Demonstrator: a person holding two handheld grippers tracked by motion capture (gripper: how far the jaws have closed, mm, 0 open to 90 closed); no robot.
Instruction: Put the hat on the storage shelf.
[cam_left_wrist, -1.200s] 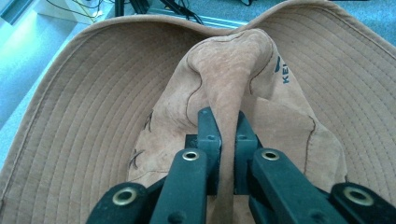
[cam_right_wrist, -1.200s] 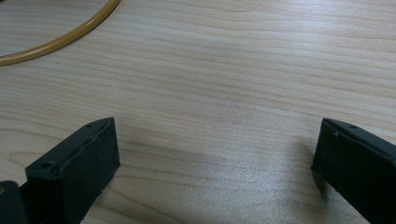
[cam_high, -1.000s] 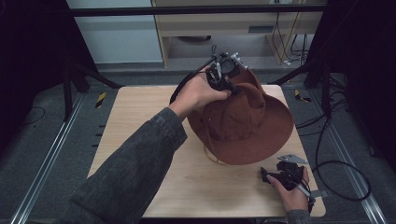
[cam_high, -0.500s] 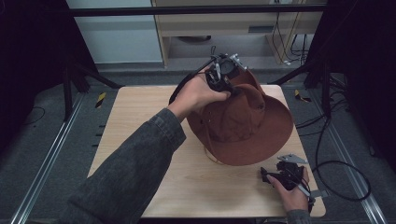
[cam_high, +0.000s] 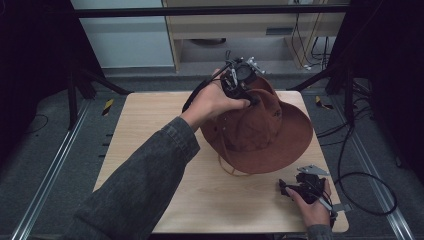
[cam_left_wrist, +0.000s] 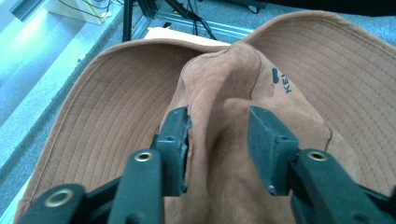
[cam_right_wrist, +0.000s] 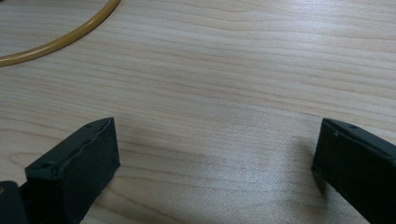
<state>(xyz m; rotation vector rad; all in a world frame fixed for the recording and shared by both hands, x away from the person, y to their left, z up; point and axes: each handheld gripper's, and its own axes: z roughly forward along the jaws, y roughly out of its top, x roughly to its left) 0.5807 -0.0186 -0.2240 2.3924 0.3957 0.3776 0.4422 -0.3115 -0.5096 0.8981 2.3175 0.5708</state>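
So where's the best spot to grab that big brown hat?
Probably the pinched ridge on the crown of the brown hat, coming from above. The fabric folds into a narrow upright crease there, thin enough for two jaws; the brim is wide and floppy. The left gripper straddles that crease, its jaws just opened.

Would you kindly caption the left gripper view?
Left gripper jaws, just opening, straddle the brown hat's pinched crown.
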